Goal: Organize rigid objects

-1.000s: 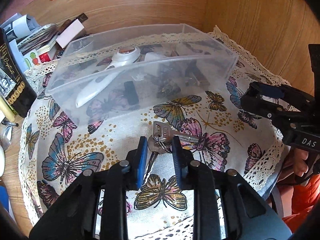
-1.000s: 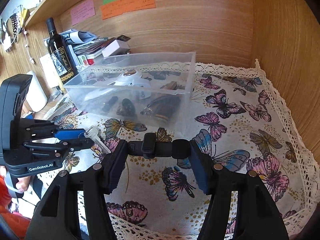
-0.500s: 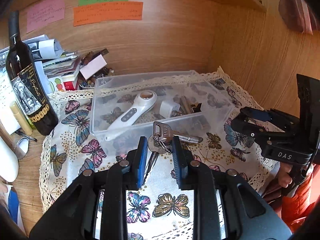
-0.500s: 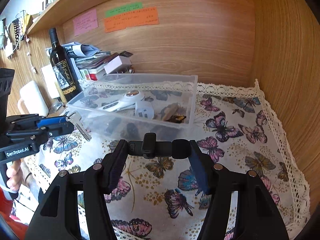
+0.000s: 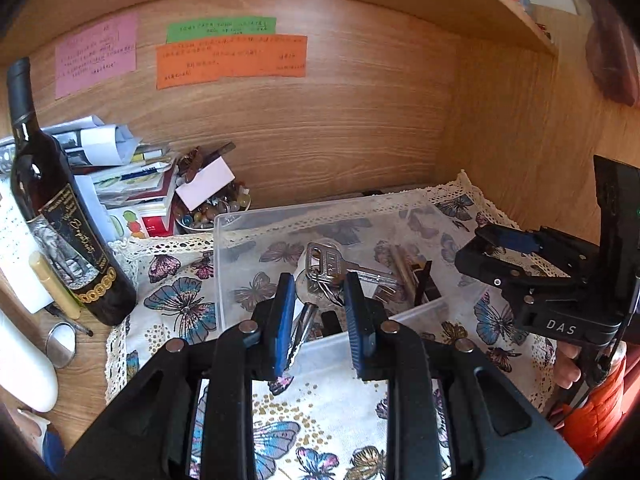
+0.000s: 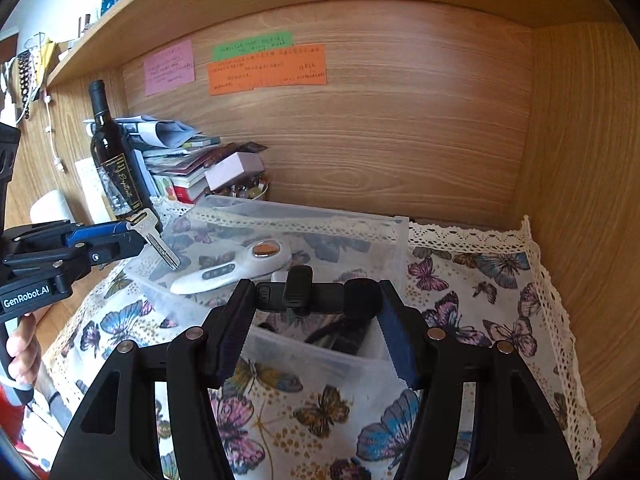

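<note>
My left gripper [image 5: 318, 304] is shut on a bunch of silver keys [image 5: 326, 270] and holds it above the near edge of a clear plastic bin [image 5: 240, 220]. The bin [image 6: 394, 240] sits on a butterfly cloth and holds a white handheld device [image 6: 236, 268] and several dark small items. My right gripper [image 6: 312, 320] is shut on a black clip-like object [image 6: 298, 292], held over the bin's near right corner. The left gripper [image 6: 132, 236] with a key [image 6: 154, 236] shows at the left of the right wrist view. The right gripper [image 5: 492, 248] shows at the right of the left wrist view.
A dark wine bottle [image 5: 60, 216] stands at the left beside a stack of books and papers [image 5: 132, 184] and a bowl of beads [image 5: 212, 208]. Wooden walls [image 6: 576, 184] close the back and right. A shelf runs overhead. A butterfly cloth [image 6: 480, 300] covers the table.
Both grippers have risen and tilted up. The left gripper carried the keys from the cloth in front of the bin to above the bin's near edge.
</note>
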A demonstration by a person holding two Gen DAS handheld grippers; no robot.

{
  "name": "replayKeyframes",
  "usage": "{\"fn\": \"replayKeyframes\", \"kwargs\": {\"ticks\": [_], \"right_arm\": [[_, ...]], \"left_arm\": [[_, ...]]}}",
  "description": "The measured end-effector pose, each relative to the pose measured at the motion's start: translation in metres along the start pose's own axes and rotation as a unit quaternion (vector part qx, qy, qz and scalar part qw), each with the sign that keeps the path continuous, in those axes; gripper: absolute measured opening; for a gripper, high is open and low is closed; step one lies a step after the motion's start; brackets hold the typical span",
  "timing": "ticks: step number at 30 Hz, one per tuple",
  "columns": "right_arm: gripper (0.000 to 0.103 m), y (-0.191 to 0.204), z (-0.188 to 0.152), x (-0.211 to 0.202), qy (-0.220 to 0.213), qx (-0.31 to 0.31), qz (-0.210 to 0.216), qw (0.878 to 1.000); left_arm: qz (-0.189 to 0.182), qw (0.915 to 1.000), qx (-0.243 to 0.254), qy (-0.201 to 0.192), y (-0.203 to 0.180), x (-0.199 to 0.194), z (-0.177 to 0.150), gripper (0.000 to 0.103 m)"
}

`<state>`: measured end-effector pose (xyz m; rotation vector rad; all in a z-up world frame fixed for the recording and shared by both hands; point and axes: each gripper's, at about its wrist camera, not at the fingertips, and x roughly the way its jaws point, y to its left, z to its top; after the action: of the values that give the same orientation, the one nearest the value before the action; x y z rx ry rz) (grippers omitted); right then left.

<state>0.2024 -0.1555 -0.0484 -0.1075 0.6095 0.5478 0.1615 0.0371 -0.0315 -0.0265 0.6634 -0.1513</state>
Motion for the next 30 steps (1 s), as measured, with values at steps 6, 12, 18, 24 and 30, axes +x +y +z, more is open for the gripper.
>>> {"fn": "replayKeyframes", "kwargs": {"ticks": [6, 12, 18, 24, 30], "right_arm": [[0.058, -0.004, 0.001, 0.032, 0.036, 0.014, 0.015, 0.999], [0.058, 0.0, -0.003, 0.049, 0.057, 0.003, 0.006, 0.998], [0.062, 0.002, -0.002, 0.047, 0.058, -0.008, 0.004, 0.998], [0.062, 0.005, 0.004, 0.024, 0.029, -0.008, 0.003, 1.0], [0.069, 0.017, 0.011, -0.022, -0.026, -0.015, 0.002, 1.0]], "left_arm": [[-0.003, 0.9991, -0.016, 0.039, 0.011, 0.038, -0.001, 0.024], [-0.003, 0.9977, -0.015, 0.065, 0.01, 0.059, -0.004, 0.024], [-0.001, 0.9981, -0.011, 0.06, 0.004, 0.056, -0.003, 0.024], [-0.002, 0.9994, -0.009, 0.032, 0.0, 0.029, 0.001, 0.03], [0.012, 0.9994, -0.003, -0.032, -0.01, -0.022, 0.0, 0.06]]}}
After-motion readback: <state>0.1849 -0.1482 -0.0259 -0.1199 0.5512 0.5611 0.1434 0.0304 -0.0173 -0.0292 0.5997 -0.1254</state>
